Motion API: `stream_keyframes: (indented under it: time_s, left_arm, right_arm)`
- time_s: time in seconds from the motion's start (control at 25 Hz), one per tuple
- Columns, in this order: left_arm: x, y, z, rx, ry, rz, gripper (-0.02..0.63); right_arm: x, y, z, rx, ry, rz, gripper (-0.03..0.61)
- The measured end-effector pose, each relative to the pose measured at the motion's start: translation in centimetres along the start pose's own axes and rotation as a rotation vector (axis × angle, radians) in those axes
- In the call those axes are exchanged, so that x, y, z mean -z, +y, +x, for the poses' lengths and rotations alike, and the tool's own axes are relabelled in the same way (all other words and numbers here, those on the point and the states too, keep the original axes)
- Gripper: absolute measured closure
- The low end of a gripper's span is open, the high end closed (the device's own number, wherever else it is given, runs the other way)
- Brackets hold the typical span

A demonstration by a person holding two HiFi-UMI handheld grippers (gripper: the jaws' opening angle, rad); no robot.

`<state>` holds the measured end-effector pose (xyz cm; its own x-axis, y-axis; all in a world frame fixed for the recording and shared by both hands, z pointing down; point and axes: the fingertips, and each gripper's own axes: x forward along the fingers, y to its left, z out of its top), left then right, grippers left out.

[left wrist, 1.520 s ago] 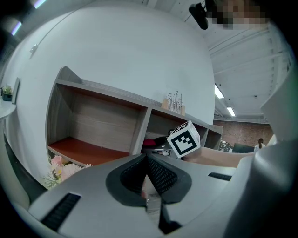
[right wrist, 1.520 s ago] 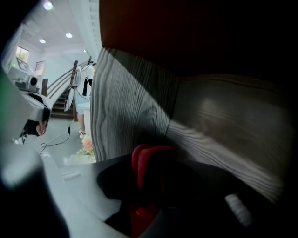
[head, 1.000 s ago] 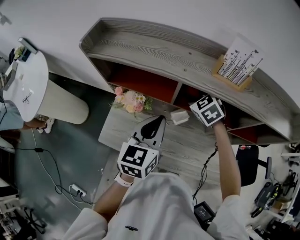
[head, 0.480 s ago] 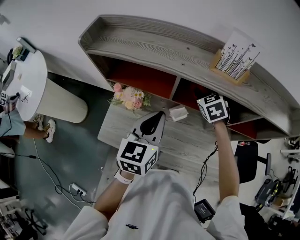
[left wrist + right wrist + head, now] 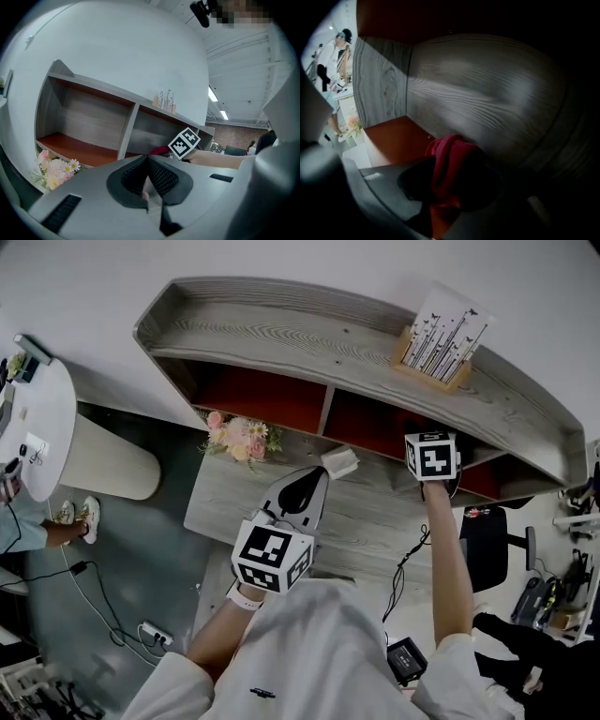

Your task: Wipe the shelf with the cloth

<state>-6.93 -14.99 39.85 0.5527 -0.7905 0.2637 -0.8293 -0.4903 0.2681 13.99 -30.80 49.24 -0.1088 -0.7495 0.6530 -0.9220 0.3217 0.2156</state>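
The grey wooden shelf unit (image 5: 281, 329) has red-brown compartment floors (image 5: 391, 136). My right gripper (image 5: 451, 185) reaches into the right compartment, shut on a red cloth (image 5: 452, 161) that rests low on that floor near the grey back wall. In the head view only its marker cube (image 5: 432, 456) shows at the compartment's mouth; the jaws and cloth are hidden inside. The left gripper view catches a bit of the red cloth (image 5: 159, 150) beside that cube. My left gripper (image 5: 319, 480) hovers over the grey desk (image 5: 225, 502), jaws shut with nothing in them.
A bunch of pink and white flowers (image 5: 234, 437) and a small white box (image 5: 339, 462) sit on the desk by the shelf. A wooden card holder (image 5: 436, 338) stands on the shelf top. A round white table (image 5: 37, 423) is at the left, a black chair (image 5: 492, 554) at the right.
My right gripper has moved to the right and gone deeper into the right compartment with the cloth. The left gripper has stayed where it was.
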Motion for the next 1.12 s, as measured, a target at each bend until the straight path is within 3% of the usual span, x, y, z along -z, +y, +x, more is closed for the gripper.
stream_keyframes:
  time_s: [0.48, 0.68, 1.12]
  left_arm:
    - [0.1, -1.0, -0.2, 0.04, -0.008, -0.012, 0.607]
    - [0.3, -1.3, -0.4, 0.05, -0.004, -0.013, 0.607]
    - [0.9, -2.4, -0.5, 0.066, 0.012, 0.001, 0.607]
  right_arm:
    - [2.8, -1.6, -2.8, 0.159, -0.045, 0.213, 0.449]
    - [4.0, -1.3, -4.1, 0.142, -0.064, 0.275, 0.453]
    - [2.7, 4.4, -4.8, -0.016, -0.106, 0.172, 0.472]
